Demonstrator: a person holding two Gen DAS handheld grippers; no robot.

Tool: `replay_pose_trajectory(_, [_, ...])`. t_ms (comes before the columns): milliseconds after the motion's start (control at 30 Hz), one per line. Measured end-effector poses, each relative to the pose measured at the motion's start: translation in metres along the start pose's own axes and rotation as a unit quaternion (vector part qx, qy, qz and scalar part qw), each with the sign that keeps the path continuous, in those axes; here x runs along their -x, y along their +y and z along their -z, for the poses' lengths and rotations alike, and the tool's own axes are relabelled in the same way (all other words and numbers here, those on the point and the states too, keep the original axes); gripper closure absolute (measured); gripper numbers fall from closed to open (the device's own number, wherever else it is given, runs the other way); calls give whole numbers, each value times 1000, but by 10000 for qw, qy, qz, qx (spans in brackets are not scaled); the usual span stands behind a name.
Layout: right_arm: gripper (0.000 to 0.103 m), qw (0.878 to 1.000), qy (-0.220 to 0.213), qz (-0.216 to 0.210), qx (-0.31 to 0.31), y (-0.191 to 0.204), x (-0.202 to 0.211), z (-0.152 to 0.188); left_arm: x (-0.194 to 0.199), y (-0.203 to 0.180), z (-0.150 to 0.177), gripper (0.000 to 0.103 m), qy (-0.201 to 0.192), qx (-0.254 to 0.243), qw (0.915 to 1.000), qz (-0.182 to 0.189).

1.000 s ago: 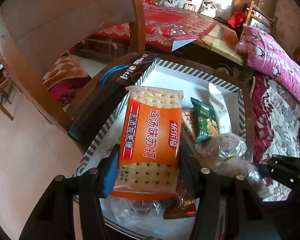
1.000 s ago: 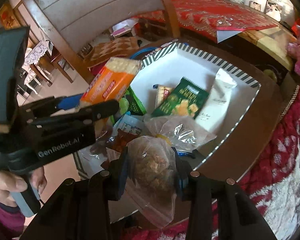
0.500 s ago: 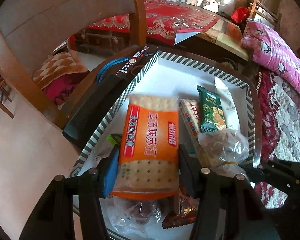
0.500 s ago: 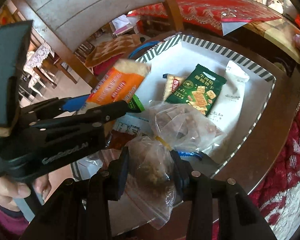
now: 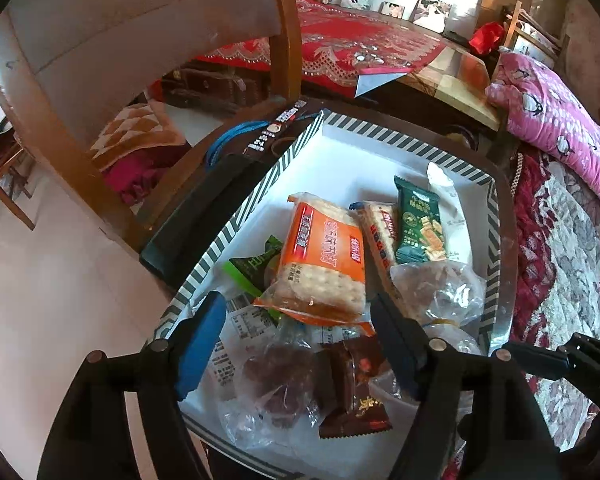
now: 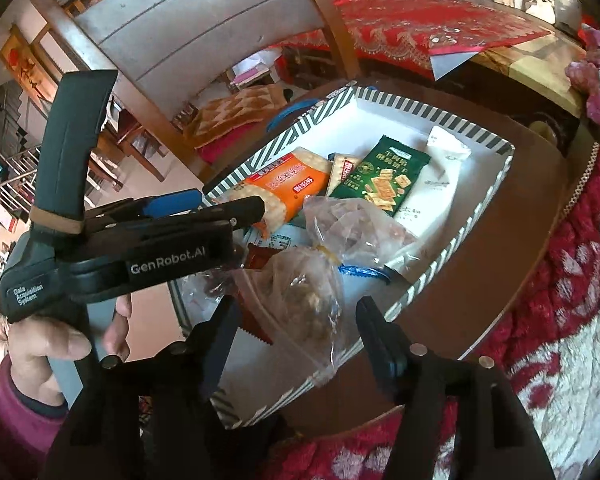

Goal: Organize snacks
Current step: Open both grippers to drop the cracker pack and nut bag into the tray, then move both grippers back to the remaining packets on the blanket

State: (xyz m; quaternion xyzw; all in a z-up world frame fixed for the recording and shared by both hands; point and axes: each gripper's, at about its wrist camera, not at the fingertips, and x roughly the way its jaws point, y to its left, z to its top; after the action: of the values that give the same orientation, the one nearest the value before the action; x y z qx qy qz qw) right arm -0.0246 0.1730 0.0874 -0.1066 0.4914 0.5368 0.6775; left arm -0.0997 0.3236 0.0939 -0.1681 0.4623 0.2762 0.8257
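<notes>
Two snack items lie released in the striped tray (image 5: 384, 132). The orange cracker pack (image 5: 320, 256), stiff but breakable, rests just ahead of the left hand-held gripper (image 5: 296, 344), whose jaws have just been opening; grasp its long edges. The soft, light clear bag (image 6: 308, 300) lies between the right hand-held gripper's (image 6: 296, 344) jaws, likewise just opened.

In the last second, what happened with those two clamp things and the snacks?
Both let go. The left gripper has just opened its fingers, dropping the orange cracker pack into the striped tray. The right gripper has just opened off the clear bag. The other snacks stayed put.
</notes>
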Motion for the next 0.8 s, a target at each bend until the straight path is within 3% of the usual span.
replay_pose_trajectory(333, [33,9990,-397,184,-119,-2,39,13,33,-30,2,22,-286,-193,9992,222])
replay_pose_trajectory(800, [29,9898,-689,852,-914,-61,105,73,49,-130,28,21,-203,-911,9922,826])
